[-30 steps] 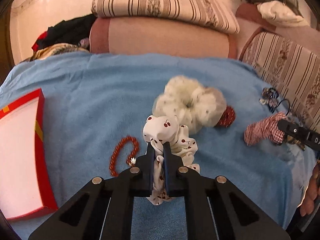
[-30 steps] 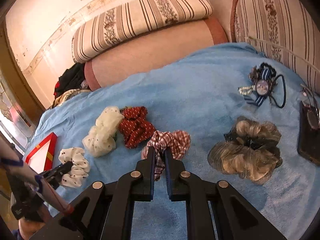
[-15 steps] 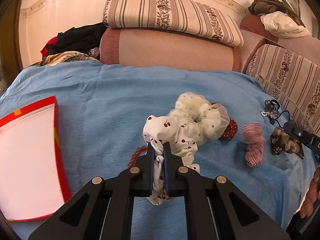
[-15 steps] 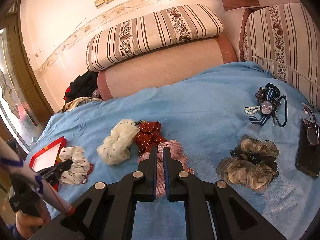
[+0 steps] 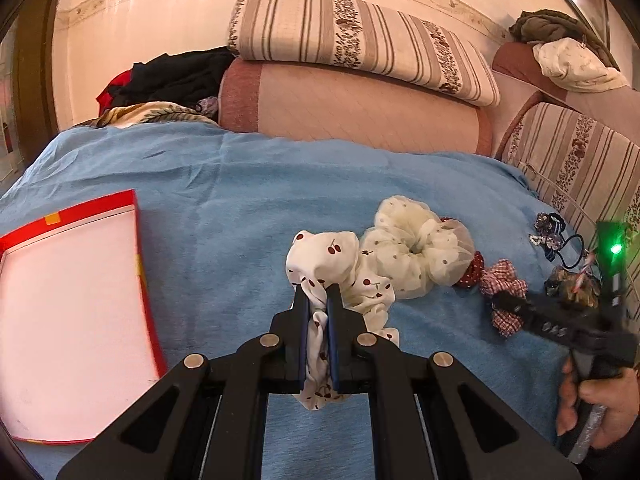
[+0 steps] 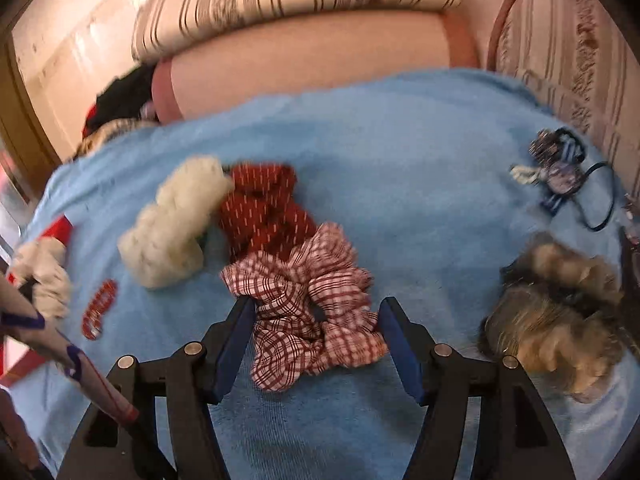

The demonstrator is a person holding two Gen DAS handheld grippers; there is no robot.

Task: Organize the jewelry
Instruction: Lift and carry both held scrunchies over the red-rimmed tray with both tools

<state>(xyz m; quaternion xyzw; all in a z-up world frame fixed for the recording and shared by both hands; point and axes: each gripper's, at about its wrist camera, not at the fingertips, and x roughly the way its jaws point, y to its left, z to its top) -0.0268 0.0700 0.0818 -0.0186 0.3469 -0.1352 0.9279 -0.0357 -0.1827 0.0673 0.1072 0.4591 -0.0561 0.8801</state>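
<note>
Left claw: my left gripper (image 5: 317, 300) is pressed together, pinching a gathered fold of the white cherry-print fabric scrunchie (image 5: 340, 280), which hangs lifted off the blue terry blanket (image 5: 224, 216).
Right claw: my right gripper (image 6: 316, 320) is opening; the red-and-white checked fabric scrunchie (image 6: 312, 312) lies on the blanket between my jaws, and my pads do not press on it.
Where things lie: the checked scrunchie touches the dark red dotted scrunchie (image 6: 264, 208), which touches the cream sheer dotted scrunchie (image 6: 176, 224); the shallow red-rimmed cardboard box (image 5: 72, 312) sits at the left of the blanket, well apart from this pile.
Other pieces: a brown-and-gold ruffled scrunchie (image 6: 556, 304) lies to the right; a red beaded bracelet (image 6: 100, 308) lies near the left gripper.
How it handles: I judge the scrunchies light, soft and springy, not fragile; the cloth squashes under the pads and puffs back when let go.
Where to hold: I would bite a bunched ruffle across the elastic ring, not one thin outer frill, which could slide out.
Risk: the cherry-print one dangles loosely and may snag a neighbour.
</note>
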